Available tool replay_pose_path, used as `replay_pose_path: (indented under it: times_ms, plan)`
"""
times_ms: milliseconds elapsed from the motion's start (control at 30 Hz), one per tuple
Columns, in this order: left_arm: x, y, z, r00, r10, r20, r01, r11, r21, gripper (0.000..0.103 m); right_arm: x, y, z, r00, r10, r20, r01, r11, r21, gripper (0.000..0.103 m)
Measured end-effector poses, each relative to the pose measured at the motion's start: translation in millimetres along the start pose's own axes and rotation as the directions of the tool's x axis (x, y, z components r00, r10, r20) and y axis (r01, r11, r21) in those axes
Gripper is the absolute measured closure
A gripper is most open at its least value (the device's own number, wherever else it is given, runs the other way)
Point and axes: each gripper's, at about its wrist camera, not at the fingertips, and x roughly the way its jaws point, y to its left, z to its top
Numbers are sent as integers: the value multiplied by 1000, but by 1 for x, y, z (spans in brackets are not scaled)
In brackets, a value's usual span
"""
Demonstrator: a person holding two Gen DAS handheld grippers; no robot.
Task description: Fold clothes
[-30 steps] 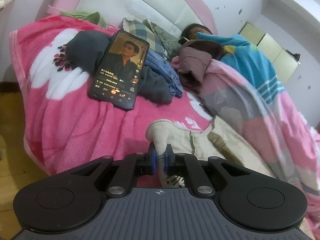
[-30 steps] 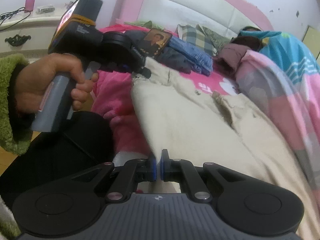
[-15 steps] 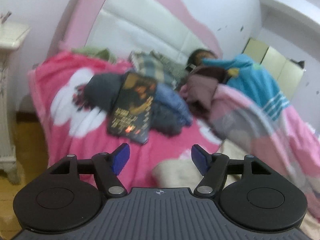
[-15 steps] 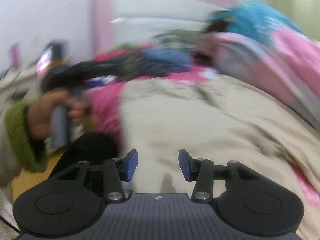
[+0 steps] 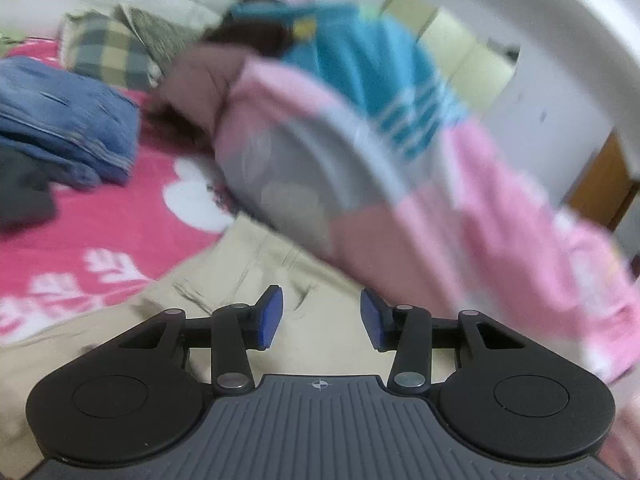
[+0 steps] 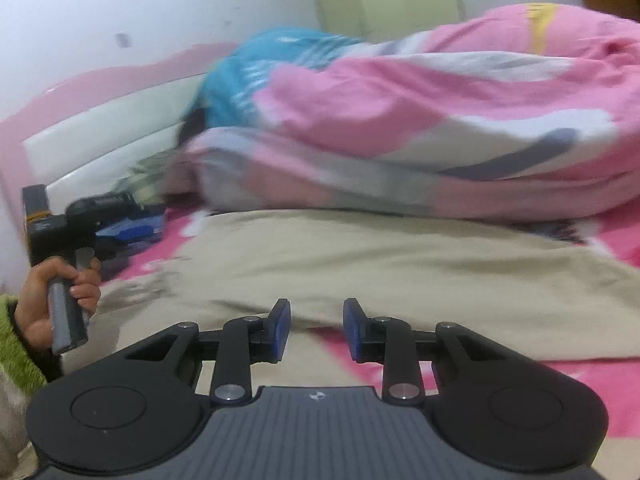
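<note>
A beige garment (image 6: 360, 264) lies spread flat on the pink bed (image 5: 100, 224); it also shows in the left wrist view (image 5: 256, 272). My left gripper (image 5: 322, 318) is open and empty, just above the garment's waist area. My right gripper (image 6: 316, 330) is open and empty, over the garment's near edge. The left gripper's body, held in a hand, shows at the left of the right wrist view (image 6: 60, 240).
A pink, grey and blue quilt (image 5: 400, 184) is heaped along the far side of the garment. Folded jeans (image 5: 68, 128) and dark clothes (image 5: 20, 188) lie at the left. A checked pillow (image 5: 104, 52) rests by the headboard.
Both grippers were shut on the beige garment a second ago. Both opened and let it go. It now lies flat, and both views have swung right toward the quilt.
</note>
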Motion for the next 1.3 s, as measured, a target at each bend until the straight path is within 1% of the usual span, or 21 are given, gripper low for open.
replay_pose_path:
  times_ms: [33, 67, 133, 200, 267, 367, 467, 567, 667, 767, 800, 900, 967, 1033, 1067, 1133, 1200, 1233, 1300]
  plan:
    - [15, 2, -5, 999, 34, -21, -34, 999, 9, 62, 0, -14, 2, 999, -34, 2, 34, 999, -2, 72]
    - [30, 6, -10, 997, 68, -41, -67, 998, 18, 64, 2, -28, 6, 998, -67, 2, 67, 998, -2, 72]
    - [45, 15, -21, 993, 108, -47, -107, 994, 35, 65, 8, -59, 15, 991, -133, 1, 133, 991, 3, 72]
    - [46, 18, -27, 994, 109, -21, -107, 993, 51, 65, 21, -93, 26, 981, -195, -17, 195, 981, 15, 72]
    - [46, 19, -31, 994, 106, -9, -105, 993, 59, 64, 41, -122, 38, 972, -233, -41, 234, 972, 23, 74]
    - [48, 25, -33, 996, 84, 0, -84, 996, 35, 64, 82, -157, 52, 962, -259, -83, 260, 965, 13, 74]
    - [47, 28, -32, 998, 65, 7, -65, 998, 12, 64, 118, -186, 63, 947, -304, -101, 305, 952, -3, 74]
    - [49, 28, -31, 999, 54, 9, -54, 999, 4, 63, 128, -210, 73, 936, -332, -117, 332, 943, -23, 74]
    - [50, 29, -31, 999, 45, 10, -44, 999, -4, 61, 115, -243, 71, 921, -364, -137, 368, 930, 7, 72]
    - [50, 30, -32, 999, 39, 11, -39, 999, -9, 61, 93, -263, 51, 901, -394, -183, 403, 915, 11, 72]
    - [50, 30, -32, 999, 39, 12, -39, 999, -9, 61, 84, -265, 44, 898, -400, -186, 408, 913, 5, 72]
    - [50, 29, -32, 999, 42, 12, -42, 999, -6, 60, 53, -249, 17, 904, -395, -161, 396, 918, -29, 72]
    - [50, 30, -32, 999, 41, 13, -41, 999, -6, 60, 44, -237, 0, 899, -409, -159, 403, 913, -68, 72]
    - [50, 30, -33, 999, 40, 14, -40, 999, -7, 60, 46, -233, -19, 892, -410, -192, 400, 912, -89, 72]
    - [50, 30, -33, 999, 40, 14, -40, 999, -7, 60, 43, -231, -24, 891, -416, -181, 404, 909, -98, 71]
    - [50, 30, -33, 999, 40, 15, -39, 999, -6, 60, 35, -228, -25, 894, -425, -142, 412, 904, -111, 71]
    - [50, 31, -33, 999, 37, 16, -37, 999, -8, 60, 24, -230, -17, 897, -430, -107, 419, 901, -112, 71]
    - [50, 31, -33, 999, 37, 16, -36, 999, -9, 60, 19, -236, -11, 901, -424, -89, 416, 904, -97, 71]
    - [50, 31, -33, 999, 35, 18, -35, 999, -10, 60, 12, -255, 3, 916, -395, -68, 392, 919, -48, 65]
